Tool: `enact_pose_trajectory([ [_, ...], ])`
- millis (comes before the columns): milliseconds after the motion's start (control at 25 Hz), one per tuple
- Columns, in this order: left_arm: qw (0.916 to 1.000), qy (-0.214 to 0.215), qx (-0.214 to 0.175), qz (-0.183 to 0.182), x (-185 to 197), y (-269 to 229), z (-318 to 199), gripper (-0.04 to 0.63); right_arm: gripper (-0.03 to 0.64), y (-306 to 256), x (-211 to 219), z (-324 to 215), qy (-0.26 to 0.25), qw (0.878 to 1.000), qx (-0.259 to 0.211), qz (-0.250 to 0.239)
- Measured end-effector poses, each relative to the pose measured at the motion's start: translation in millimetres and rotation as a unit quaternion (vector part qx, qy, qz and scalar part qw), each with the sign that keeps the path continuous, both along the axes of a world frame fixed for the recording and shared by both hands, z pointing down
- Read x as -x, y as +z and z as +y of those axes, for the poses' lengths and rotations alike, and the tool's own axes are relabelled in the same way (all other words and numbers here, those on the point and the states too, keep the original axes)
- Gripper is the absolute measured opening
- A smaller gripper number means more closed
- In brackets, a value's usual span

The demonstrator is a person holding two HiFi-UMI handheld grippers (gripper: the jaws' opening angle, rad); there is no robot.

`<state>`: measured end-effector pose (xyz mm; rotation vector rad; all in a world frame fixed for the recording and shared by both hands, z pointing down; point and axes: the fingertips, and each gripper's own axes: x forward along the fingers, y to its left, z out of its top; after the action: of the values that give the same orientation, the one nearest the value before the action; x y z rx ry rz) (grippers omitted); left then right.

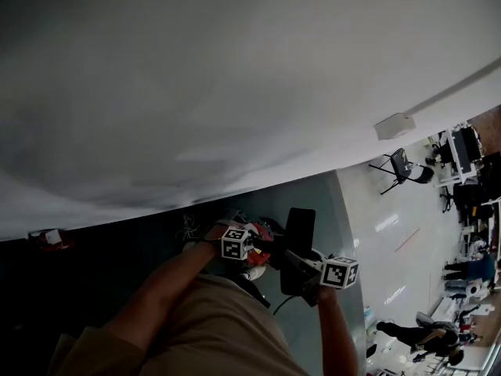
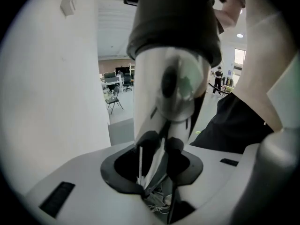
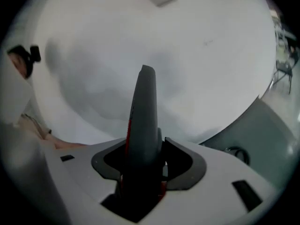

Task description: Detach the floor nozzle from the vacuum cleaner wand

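Note:
In the left gripper view a pale, glossy wand [image 2: 174, 90] with a dark collar above it rises out of my left gripper [image 2: 157, 150], whose jaws are shut on its narrow lower end. My right gripper [image 3: 143, 150] is shut on the dark grey floor nozzle [image 3: 144, 109], seen edge-on with a red strip along its side. In the head view both grippers are held close together at the bottom centre: the left gripper [image 1: 252, 249] by red and grey vacuum parts, the right gripper [image 1: 308, 270] at the black nozzle [image 1: 299, 232]. Whether wand and nozzle are still joined is hidden.
A white wall [image 1: 235, 77] fills most of the head view, with a small box [image 1: 394, 125] mounted on it. Cables [image 1: 188, 229] lie on the floor near the wall. A folding chair [image 1: 401, 165], desks with monitors [image 1: 466, 147] and people [image 1: 415, 334] are at the right.

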<state>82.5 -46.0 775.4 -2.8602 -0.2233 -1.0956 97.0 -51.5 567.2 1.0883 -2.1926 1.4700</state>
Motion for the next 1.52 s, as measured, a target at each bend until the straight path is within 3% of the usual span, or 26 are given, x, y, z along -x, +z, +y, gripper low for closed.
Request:
enact_pose_trajectory([
  [40, 1.0000, 0.009, -0.001, -0.004, -3, 0, 1, 0.126, 0.224, 2, -5, -1, 0.017, 0.999, 0.008, -0.033],
  [80, 0.9998, 0.017, -0.003, -0.008, -5, -1, 2, 0.126, 0.224, 1, -6, 0, 0.025, 0.999, 0.008, -0.029],
  [200, 0.9997, 0.021, -0.001, -0.015, -6, -6, -2, 0.126, 0.224, -12, 8, 1, -0.025, 0.991, -0.037, 0.130],
  [240, 0.9998, 0.016, -0.001, -0.012, -5, -7, -3, 0.126, 0.224, -13, 10, 1, -0.037, 0.988, -0.043, 0.141],
  [360, 0.9999, 0.014, -0.001, -0.002, -7, -5, 4, 0.124, 0.224, -5, -10, 4, 0.001, 1.000, -0.013, 0.024],
  [400, 0.9998, 0.020, 0.001, -0.002, -8, -6, 5, 0.124, 0.224, -4, -12, 5, 0.008, 1.000, -0.010, 0.015],
  [520, 0.9998, 0.021, 0.002, -0.004, -7, -3, -2, 0.124, 0.225, -14, 6, 3, -0.055, 0.987, -0.057, 0.142],
  [560, 0.9999, 0.013, -0.001, -0.003, -6, 0, -4, 0.126, 0.225, -13, 8, 3, -0.069, 0.984, -0.066, 0.152],
  [680, 0.9999, 0.009, -0.007, 0.002, -7, 4, 1, 0.124, 0.224, -5, -10, 5, -0.026, 0.998, -0.035, 0.035],
  [720, 0.9999, 0.016, -0.004, 0.000, -9, 4, 3, 0.123, 0.224, -5, -11, 5, -0.019, 0.999, -0.031, 0.031],
  [840, 0.9997, 0.023, 0.002, -0.004, -8, 1, 2, 0.124, 0.224, -17, 6, 6, -0.067, 0.984, -0.062, 0.155],
  [880, 0.9998, 0.019, 0.002, 0.000, -6, 0, 2, 0.124, 0.224, -16, 6, 6, -0.069, 0.984, -0.063, 0.154],
  [1000, 0.9999, 0.015, 0.007, 0.002, -7, 0, 8, 0.124, 0.224, -10, -12, 5, -0.027, 0.997, -0.039, 0.061],
  [1080, 0.9998, 0.020, 0.004, -0.004, -12, 2, 7, 0.123, 0.224, -16, -9, 7, -0.045, 0.990, -0.056, 0.119],
  [1160, 0.9998, 0.021, -0.003, -0.007, -11, 4, 4, 0.124, 0.224, -21, 3, 12, -0.085, 0.974, -0.082, 0.193],
  [1320, 0.9999, 0.014, 0.007, -0.007, -12, 2, 8, 0.124, 0.224, -16, -14, 7, -0.049, 0.989, -0.054, 0.126],
  [1360, 0.9998, 0.014, 0.007, -0.012, -14, 2, 7, 0.123, 0.224, -18, -13, 7, -0.058, 0.984, -0.061, 0.154],
  [1440, 0.9996, 0.016, 0.003, -0.021, -13, -1, 6, 0.124, 0.224, -24, 4, 12, -0.106, 0.955, -0.092, 0.261],
  [1480, 0.9996, 0.015, 0.000, -0.023, -10, -1, 6, 0.124, 0.221, -25, 12, 16, -0.127, 0.940, -0.105, 0.300],
  [1520, 0.9997, 0.010, -0.001, -0.023, -8, -1, 7, 0.124, 0.221, -26, 16, 18, -0.137, 0.933, -0.112, 0.313],
])
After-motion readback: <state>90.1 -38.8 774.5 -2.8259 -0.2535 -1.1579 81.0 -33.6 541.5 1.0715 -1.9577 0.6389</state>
